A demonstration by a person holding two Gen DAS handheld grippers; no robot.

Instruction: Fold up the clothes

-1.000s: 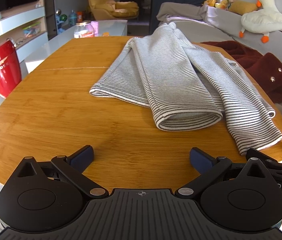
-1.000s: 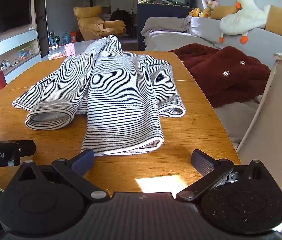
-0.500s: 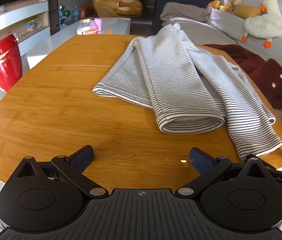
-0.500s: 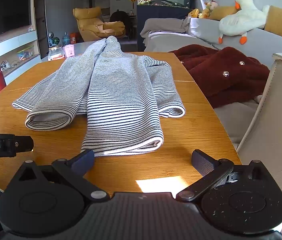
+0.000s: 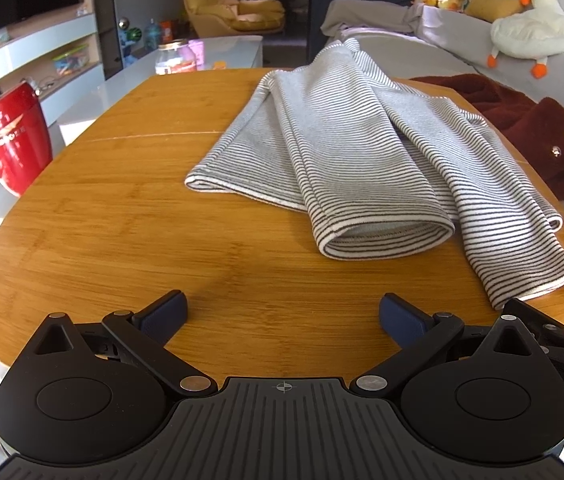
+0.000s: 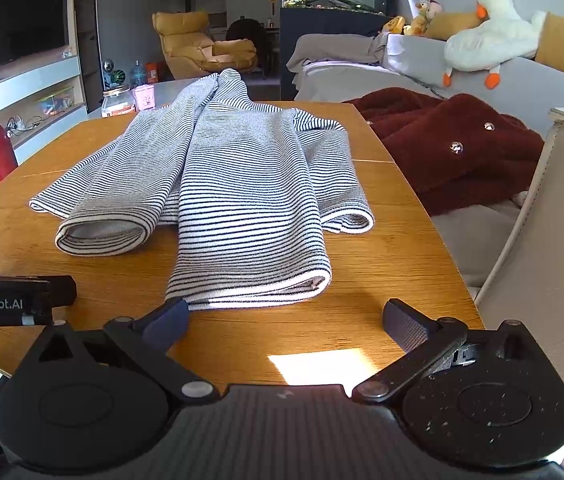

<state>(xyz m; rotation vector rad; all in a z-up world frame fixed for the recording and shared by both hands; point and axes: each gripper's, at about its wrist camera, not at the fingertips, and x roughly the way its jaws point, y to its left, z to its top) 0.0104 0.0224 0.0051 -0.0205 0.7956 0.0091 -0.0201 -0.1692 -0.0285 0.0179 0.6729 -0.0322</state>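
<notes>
The left tongs (image 5: 282, 312) are hanging low over the near edge of the wooden table (image 5: 102, 220), wide open and holding nothing. The right tongs (image 6: 285, 318) are sitting beside them, open too. The striped shirt (image 6: 242, 184) is lying just ahead.

Left gripper (image 5: 282, 314): jaws spread wide, nothing between them, blue-padded fingers (image 5: 164, 312) pointing forward, held low and level, body roughly horizontal. Right gripper (image 6: 283, 320): jaws likewise spread wide, nothing held, fingers (image 6: 405, 326) pointing forward, same low level pose. Two grippers side by side, close together: edge of right one shows at right border of left view, side of left one shows at left border of right view. Hands holding them not visible.
</notes>
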